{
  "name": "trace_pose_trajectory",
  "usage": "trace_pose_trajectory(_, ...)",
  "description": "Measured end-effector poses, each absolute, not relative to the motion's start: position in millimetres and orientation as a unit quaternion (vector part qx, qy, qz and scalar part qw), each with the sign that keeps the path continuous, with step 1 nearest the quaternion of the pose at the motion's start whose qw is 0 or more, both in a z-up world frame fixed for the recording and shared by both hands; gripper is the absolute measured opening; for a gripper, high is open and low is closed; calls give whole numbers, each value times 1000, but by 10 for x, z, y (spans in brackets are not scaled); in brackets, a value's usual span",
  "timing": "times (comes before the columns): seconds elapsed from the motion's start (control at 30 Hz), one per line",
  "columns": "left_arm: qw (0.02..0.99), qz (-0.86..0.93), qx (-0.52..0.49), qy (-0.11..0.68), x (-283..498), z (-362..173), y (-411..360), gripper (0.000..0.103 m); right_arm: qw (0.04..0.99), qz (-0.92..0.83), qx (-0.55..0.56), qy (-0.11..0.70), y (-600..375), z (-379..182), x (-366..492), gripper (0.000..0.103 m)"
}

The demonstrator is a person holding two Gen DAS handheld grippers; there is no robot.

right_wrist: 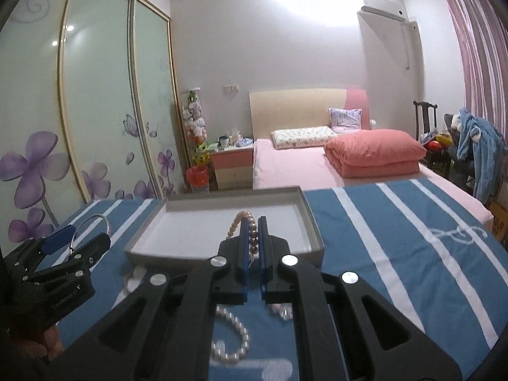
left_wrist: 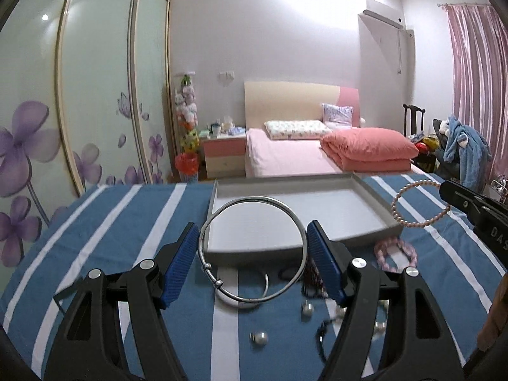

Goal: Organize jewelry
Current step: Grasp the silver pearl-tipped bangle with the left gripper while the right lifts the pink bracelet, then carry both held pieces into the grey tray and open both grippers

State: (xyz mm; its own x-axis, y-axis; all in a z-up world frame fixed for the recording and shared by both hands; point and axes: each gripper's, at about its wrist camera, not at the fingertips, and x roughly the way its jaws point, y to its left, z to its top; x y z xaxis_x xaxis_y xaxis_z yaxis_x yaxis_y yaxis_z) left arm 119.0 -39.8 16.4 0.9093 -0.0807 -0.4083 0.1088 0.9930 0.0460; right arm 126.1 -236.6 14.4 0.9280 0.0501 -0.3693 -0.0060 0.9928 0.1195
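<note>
My left gripper (left_wrist: 252, 239) is closed on a large silver bangle (left_wrist: 222, 209), its blue pads pressing the ring's two sides, holding it above the blue striped cloth just short of the grey tray (left_wrist: 285, 190). My right gripper (right_wrist: 253, 227) is shut on a pink pearl bracelet (right_wrist: 238, 219) and holds it over the near edge of the grey tray (right_wrist: 177, 204). That bracelet also shows in the left wrist view (left_wrist: 412, 203), hanging from the right gripper. The left gripper shows at the left of the right wrist view (right_wrist: 63, 238).
On the cloth lie a pink bead bracelet (left_wrist: 395, 254), loose pearl earrings (left_wrist: 260, 338), dark jewelry (left_wrist: 314, 282) and a white pearl strand (right_wrist: 236, 330). A pink bed, nightstand and wardrobe stand beyond the table.
</note>
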Motion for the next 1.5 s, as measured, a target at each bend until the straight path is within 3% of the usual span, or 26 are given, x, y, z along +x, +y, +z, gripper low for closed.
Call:
trace_pose_trajectory(0.43, 980, -38, 29, 192, 1695, 115, -466, 70, 984, -3, 57, 167, -2347, 177, 1943, 6)
trace_pose_trajectory(1.1, 960, -66, 23, 272, 2295, -213, -544, 70, 958, 16, 88, 273, -2389, -332, 2882, 7)
trace_pose_trajectory(1.27, 953, -71, 23, 292, 2394, -271, -557, 71, 950, 17, 99, 296, -2391, -435, 2962, 10)
trace_pose_trajectory(1.33, 951, -71, 24, 300, 2423, -301, -542, 71, 948, 18, 106, 300, -2405, -451, 2963, 18)
trace_pose_trajectory(1.5, 949, -67, 10, 308, 2465, -315, -483, 71, 950, 11, 114, 290, -2479, -381, 2853, 19)
